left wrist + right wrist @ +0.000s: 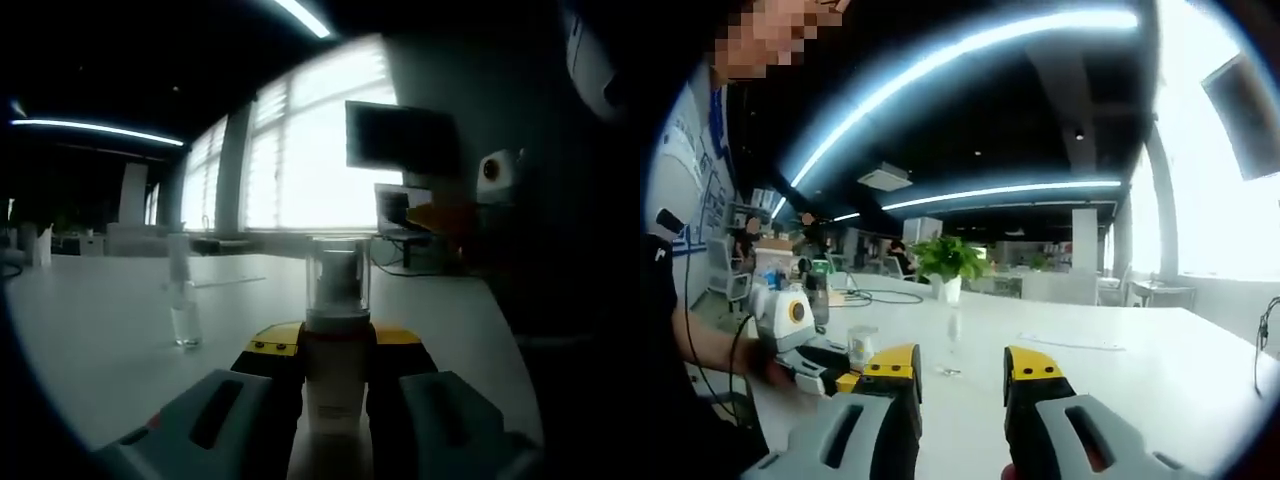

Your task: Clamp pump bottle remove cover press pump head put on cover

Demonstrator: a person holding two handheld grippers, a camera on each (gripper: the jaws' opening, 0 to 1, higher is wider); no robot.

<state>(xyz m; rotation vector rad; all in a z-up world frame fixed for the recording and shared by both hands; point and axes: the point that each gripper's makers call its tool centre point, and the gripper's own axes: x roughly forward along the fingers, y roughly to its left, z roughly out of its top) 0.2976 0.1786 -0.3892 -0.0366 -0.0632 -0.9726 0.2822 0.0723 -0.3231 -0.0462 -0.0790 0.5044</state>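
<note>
A white pump bottle (334, 385) with a clear cover (338, 278) on top stands upright between my left gripper's (335, 352) yellow-tipped jaws, which are shut on its body. In the right gripper view the left gripper (845, 372) comes in from the left in a person's hand, with the bottle's clear cover (862, 346) showing above it. My right gripper (962, 378) hovers over the white table (1120, 370), open, with nothing between its jaws, to the right of the clamped bottle and apart from it.
A small clear spray bottle (183, 300) stands on the white table (90, 330) left of the clamped bottle; it also shows as a small clear bottle (953, 342) ahead of the right gripper. A monitor (400, 140) and laptop sit at the far edge. A potted plant (948, 262) stands farther back.
</note>
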